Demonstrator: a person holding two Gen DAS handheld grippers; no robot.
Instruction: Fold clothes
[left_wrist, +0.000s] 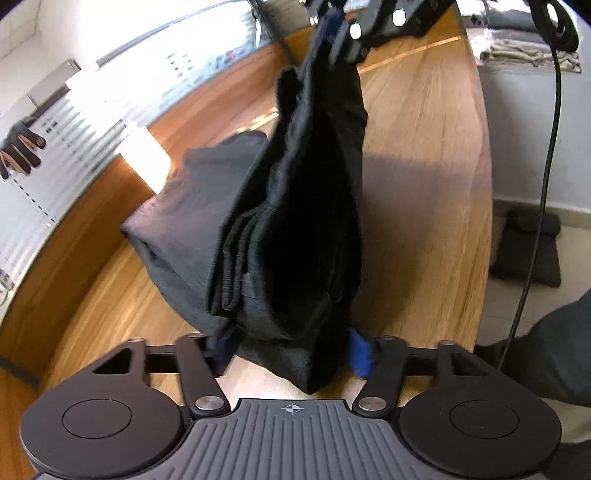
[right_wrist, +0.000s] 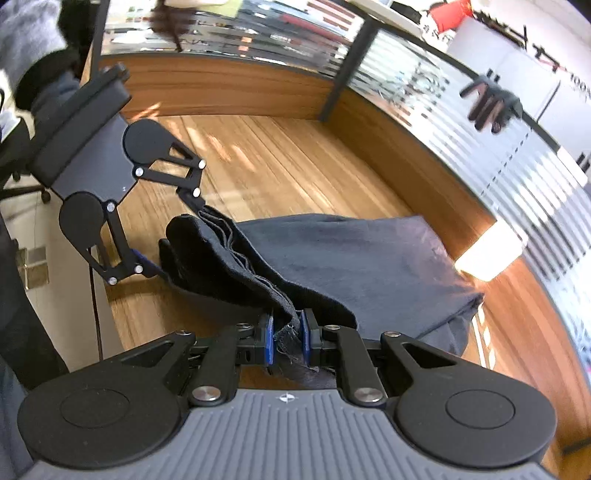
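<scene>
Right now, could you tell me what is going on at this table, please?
A person is folding a dark garment on a wooden table with two handheld grippers. The right gripper is clamped on a bunched edge of the cloth. The left gripper has another thick, layered part of the same garment between its fingers. Part of the cloth is lifted between them; the rest lies on the table.

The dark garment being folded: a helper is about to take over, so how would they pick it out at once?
On the wooden table, between the two grippers, lies the dark garment. The left gripper and right gripper each pinch a stacked edge. Unlike the folded clothes beyond the table, it is half lifted.
</scene>
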